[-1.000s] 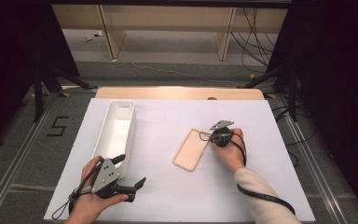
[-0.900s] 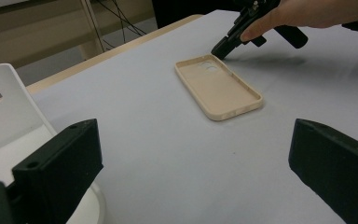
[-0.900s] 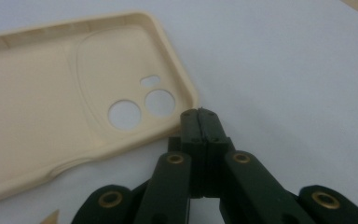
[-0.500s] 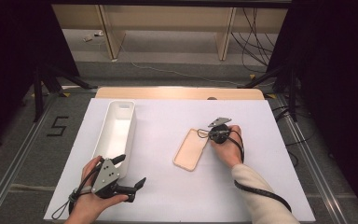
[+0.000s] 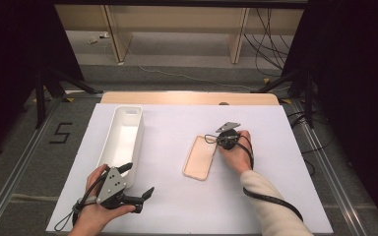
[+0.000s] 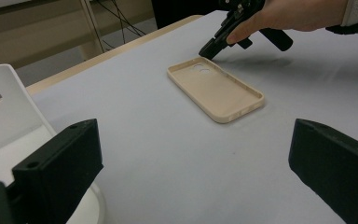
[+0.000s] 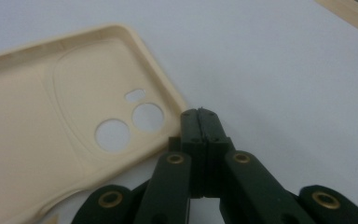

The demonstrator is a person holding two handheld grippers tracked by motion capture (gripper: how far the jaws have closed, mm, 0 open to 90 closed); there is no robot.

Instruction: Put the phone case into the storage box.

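Observation:
A beige phone case (image 5: pixel 199 157) lies open side up on the white table cover, its camera holes (image 7: pixel 130 121) at the far end. My right gripper (image 5: pixel 213 140) is shut with nothing between its jaws. Its tips (image 7: pixel 200 114) rest low on the cover, right beside the case's far right corner; in the left gripper view the right gripper (image 6: pixel 208 48) stands at that same corner of the case (image 6: pixel 214 88). My left gripper (image 5: pixel 139 180) is open near the table's front left, its jaws wide apart and empty, and its own view (image 6: pixel 196 172) looks toward the case.
A long white bin (image 5: pixel 123 135) stands on the left of the cover, just beyond the left gripper, and its near end (image 6: pixel 4 107) shows beside the left jaw. A wooden table edge (image 5: pixel 187 97) runs along the back. Cables lie on the floor behind.
The right gripper has shifted slightly left and lower, closer to the case's far corner. The case, the bin and the left gripper have stayed put.

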